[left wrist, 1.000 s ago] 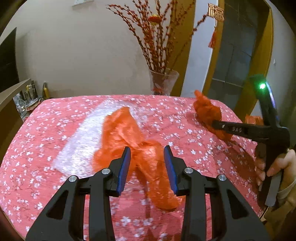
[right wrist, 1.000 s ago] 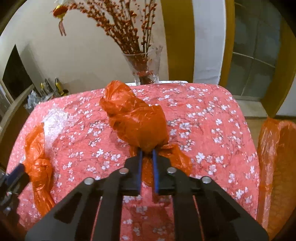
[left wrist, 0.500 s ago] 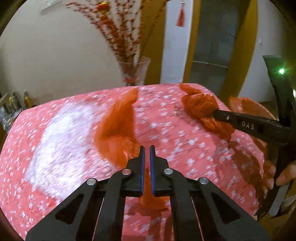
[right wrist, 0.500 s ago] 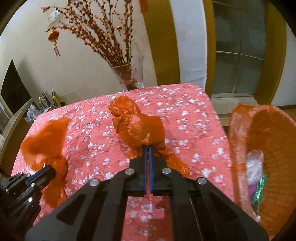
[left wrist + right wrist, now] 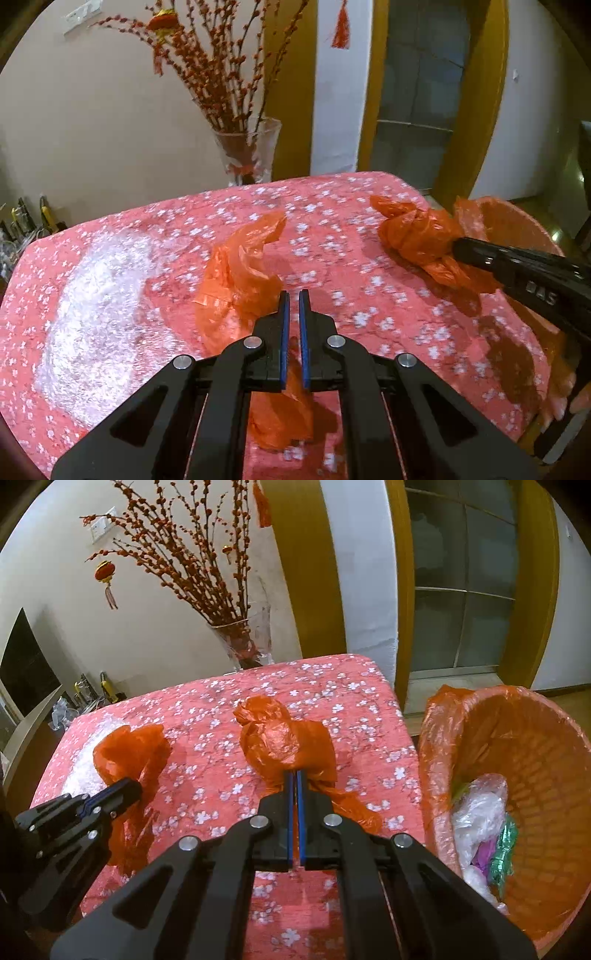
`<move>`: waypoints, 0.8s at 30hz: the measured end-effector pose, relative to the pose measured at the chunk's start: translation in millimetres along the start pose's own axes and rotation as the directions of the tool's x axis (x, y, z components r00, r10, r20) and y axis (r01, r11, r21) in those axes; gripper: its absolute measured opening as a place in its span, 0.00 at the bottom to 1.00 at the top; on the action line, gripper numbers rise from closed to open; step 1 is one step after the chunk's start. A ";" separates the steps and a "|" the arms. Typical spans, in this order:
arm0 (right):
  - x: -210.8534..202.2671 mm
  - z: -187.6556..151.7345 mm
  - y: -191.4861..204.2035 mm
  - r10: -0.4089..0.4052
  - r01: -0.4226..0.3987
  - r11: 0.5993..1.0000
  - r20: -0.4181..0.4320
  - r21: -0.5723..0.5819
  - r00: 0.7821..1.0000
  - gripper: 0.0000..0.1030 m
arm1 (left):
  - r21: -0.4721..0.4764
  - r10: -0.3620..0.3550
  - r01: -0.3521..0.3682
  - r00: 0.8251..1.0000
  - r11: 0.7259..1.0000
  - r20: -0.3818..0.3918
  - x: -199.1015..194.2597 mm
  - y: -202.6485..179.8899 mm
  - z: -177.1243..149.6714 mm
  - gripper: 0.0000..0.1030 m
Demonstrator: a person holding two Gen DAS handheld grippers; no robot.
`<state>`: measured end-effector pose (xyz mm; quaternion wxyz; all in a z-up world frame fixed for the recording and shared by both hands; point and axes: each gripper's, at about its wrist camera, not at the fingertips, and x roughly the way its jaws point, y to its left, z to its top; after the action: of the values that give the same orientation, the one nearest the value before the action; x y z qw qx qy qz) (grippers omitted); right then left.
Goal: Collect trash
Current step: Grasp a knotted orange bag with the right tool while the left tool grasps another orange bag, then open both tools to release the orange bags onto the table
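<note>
**Mia:** Two claws are each pinching an orange bag. Why?

**Ben:** They are picking up trash. The left claw [image 5: 291,295] has just been closing, and now it is squeezing the loose orange bag [image 5: 240,273] between its blue pads. The bag's bottom end is drooping under the claw, over the bench [image 5: 332,206].

**Mia:** And the other one?

**Ben:** The right claw [image 5: 295,775] is clamping tight on the knotted orange bag [image 5: 284,742], holding it by its lower end, so the knot is sticking up.

**Mia:** Where are they going?

**Ben:** Probably to the orange bin [image 5: 546,760] just past the bench's right edge. It is already holding some wrappers [image 5: 480,812].

**Mia:** How are the claws pointing?

**Ben:** Both are tilting forward and down, side by side. The right one is nearer the bin.

**Mia:** And that white stuff?

**Ben:** Bubble wrap [image 5: 92,306] is lying flat on the left, not picked up yet.
</note>
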<state>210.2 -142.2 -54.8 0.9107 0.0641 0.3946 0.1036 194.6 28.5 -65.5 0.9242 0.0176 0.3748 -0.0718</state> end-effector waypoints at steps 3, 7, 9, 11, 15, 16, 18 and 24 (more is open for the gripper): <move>2.5 -1.9 4.9 0.014 -0.014 1.000 -0.002 -0.001 1.000 0.04 | -0.012 0.021 -0.021 1.000 1.000 -0.019 4.6 8.2 1.9 0.05; 4.7 -0.8 9.7 0.028 -0.028 1.000 -0.004 0.002 1.000 0.04 | -0.032 0.036 -0.037 0.999 0.999 -0.041 11.2 18.9 6.6 0.05; 6.5 1.4 13.2 0.039 -0.039 0.999 -0.006 0.004 0.999 0.04 | -0.046 0.049 -0.052 0.998 0.998 -0.050 17.6 26.7 10.2 0.05; 8.3 3.5 17.1 0.045 -0.045 0.999 -0.006 -0.001 0.999 0.04 | -0.062 0.057 -0.061 0.996 0.996 -0.062 24.2 33.2 12.6 0.05; 12.9 8.2 25.1 0.057 -0.057 0.998 -0.002 -0.003 0.998 0.04 | -0.125 0.037 -0.045 0.997 0.991 -0.069 32.9 49.6 16.4 0.05; 13.7 9.3 25.9 0.060 -0.060 0.998 -0.002 -0.003 0.998 0.04 | -0.139 0.031 -0.039 0.997 0.990 -0.064 32.1 53.1 16.7 0.05; 15.2 10.8 29.1 0.065 -0.065 0.998 0.000 -0.005 0.998 0.04 | -0.159 0.016 -0.023 0.999 0.987 -0.046 28.2 57.0 15.8 0.05; 14.7 9.5 32.6 0.077 -0.077 0.997 -0.004 -0.011 0.997 0.04 | -0.185 -0.002 0.000 1.000 0.983 -0.010 10.3 61.9 13.1 0.05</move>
<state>222.5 -107.5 -52.1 0.9057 0.0742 0.3928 0.1409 220.0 87.4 -64.5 0.9198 -0.0683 0.3846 -0.0372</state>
